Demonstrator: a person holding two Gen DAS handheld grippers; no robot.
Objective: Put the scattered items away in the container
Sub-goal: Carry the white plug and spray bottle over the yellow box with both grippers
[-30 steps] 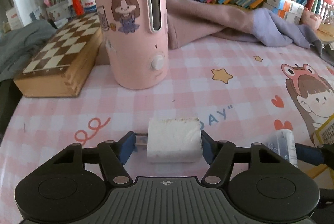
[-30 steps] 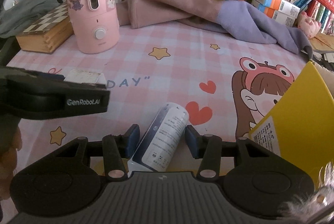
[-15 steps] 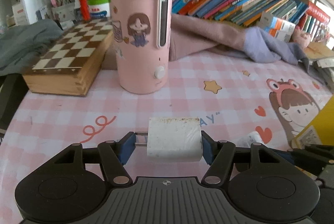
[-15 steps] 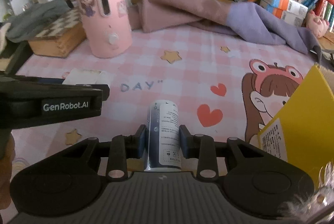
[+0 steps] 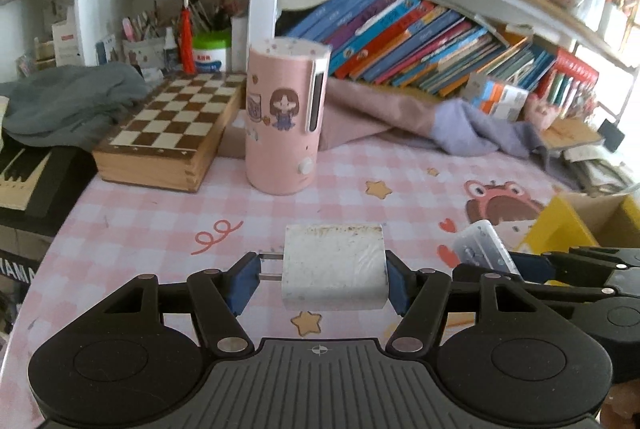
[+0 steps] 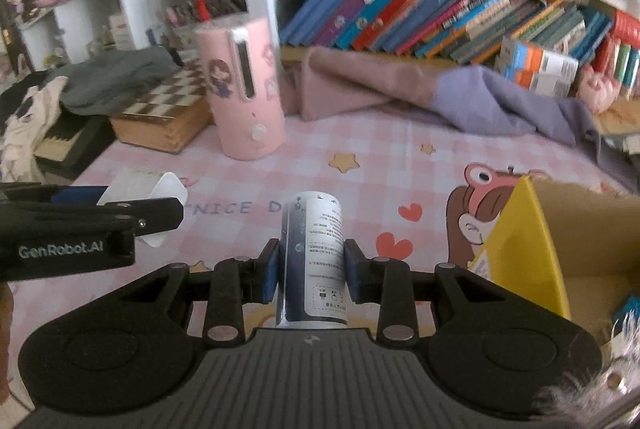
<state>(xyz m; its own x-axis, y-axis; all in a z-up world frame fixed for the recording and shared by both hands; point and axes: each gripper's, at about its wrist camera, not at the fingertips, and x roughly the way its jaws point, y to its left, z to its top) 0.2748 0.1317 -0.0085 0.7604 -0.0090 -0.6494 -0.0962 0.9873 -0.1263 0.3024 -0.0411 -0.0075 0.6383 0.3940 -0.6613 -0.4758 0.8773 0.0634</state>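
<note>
the left gripper [image 5: 318, 279], low in the middle of the left wrist picture, holds a white plug [image 5: 334, 271] between its blue pads, its two prongs toward the left pad, lifted clear of the pink checked table [image 5: 160, 213]. the right gripper [image 6: 310, 271], low centre of the right wrist picture, has just been closing and now clamps a small white and navy bottle [image 6: 312, 261] upright between its pads. at the right edge stands the yellow cardboard box [image 6: 520, 249], open, with something blue and hard to make out already inside. neither held item is in it yet; both carries and drops likely remain.
</note>
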